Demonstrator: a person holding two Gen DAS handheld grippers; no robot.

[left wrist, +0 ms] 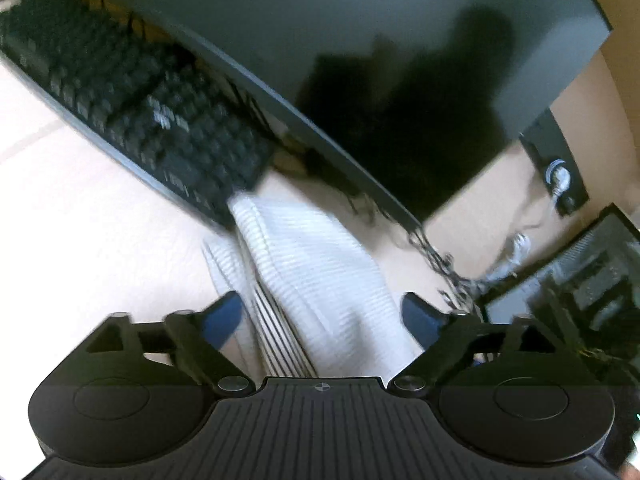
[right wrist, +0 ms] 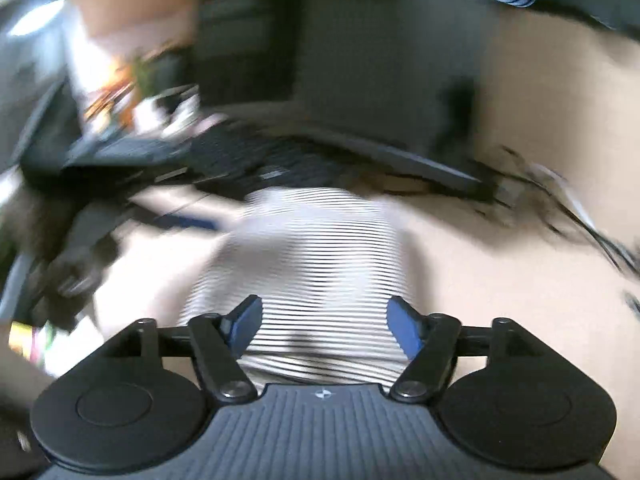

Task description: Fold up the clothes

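A: Left gripper [left wrist: 322, 316] state?
B: Jaws spread wide, blue pads clear of the cloth on both sides, gripping nothing.

A: And the striped garment [left wrist: 312, 280]?
B: Lying on the pale table [left wrist: 100, 248], running from lower centre of the left wrist view up toward the black keyboard [left wrist: 132, 96] at upper left. Far end touching or just beside the keyboard's near corner; too blurred to tell which.

A: Above that?
B: Dark monitor [left wrist: 360, 60] filling the top of the frame, tangle of cables [left wrist: 444, 268] at right.

A: Right gripper [right wrist: 322, 326]?
B: Jaws apart too, nothing pinched. Striped garment [right wrist: 320, 248] in the centre of the right wrist view, flat on the table [right wrist: 500, 280], showing between and beyond the blue pads.

A: Anything else there?
B: Left gripper [right wrist: 192, 222] smeared at left centre, beside the garment's edge. Heavy motion blur elsewhere; background not readable.
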